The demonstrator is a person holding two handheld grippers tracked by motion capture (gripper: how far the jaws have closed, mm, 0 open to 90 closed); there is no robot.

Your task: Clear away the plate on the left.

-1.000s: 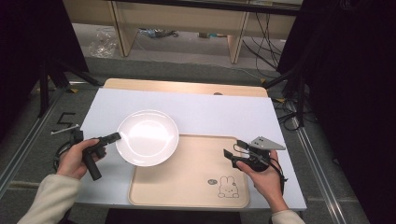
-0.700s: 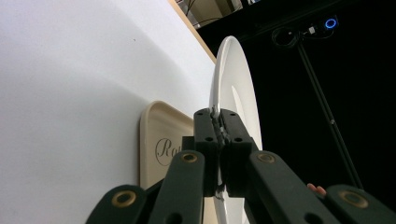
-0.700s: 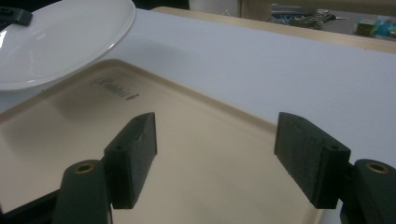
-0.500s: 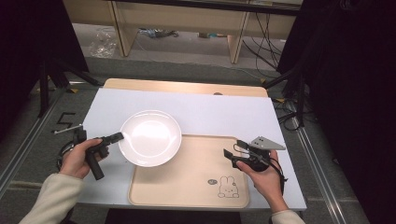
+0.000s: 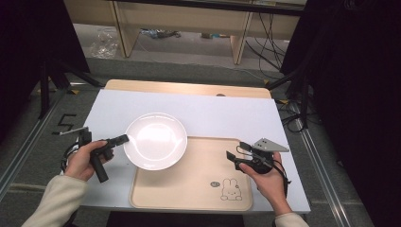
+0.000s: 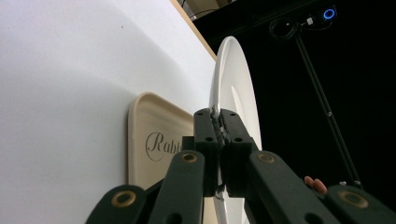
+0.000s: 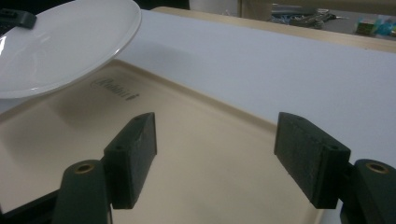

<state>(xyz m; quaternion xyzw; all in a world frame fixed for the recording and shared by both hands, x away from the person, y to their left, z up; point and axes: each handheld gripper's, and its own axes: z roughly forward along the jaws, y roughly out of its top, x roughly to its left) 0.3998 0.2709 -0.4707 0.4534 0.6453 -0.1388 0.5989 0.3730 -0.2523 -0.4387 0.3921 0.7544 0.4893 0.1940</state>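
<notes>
A round white plate (image 5: 156, 140) hangs tilted over the left corner of a beige tray (image 5: 198, 189). My left gripper (image 5: 124, 138) is shut on the plate's left rim; in the left gripper view the pads (image 6: 232, 140) pinch the thin white edge of the plate (image 6: 236, 88). My right gripper (image 5: 232, 156) hovers over the tray's right side, open and holding nothing. In the right gripper view its two pads (image 7: 135, 156) stand wide apart above the tray (image 7: 196, 154), with the plate (image 7: 60, 42) raised at the upper left.
The tray lies on a white sheet (image 5: 208, 113) that covers a wooden table (image 5: 189, 88). A rabbit drawing (image 5: 230, 189) marks the tray's near right corner. Black stands and cables (image 5: 293, 94) lie on the floor to the right.
The left gripper and the plate it holds have shifted slightly to the right, toward the tray. The right gripper has stayed in place.
</notes>
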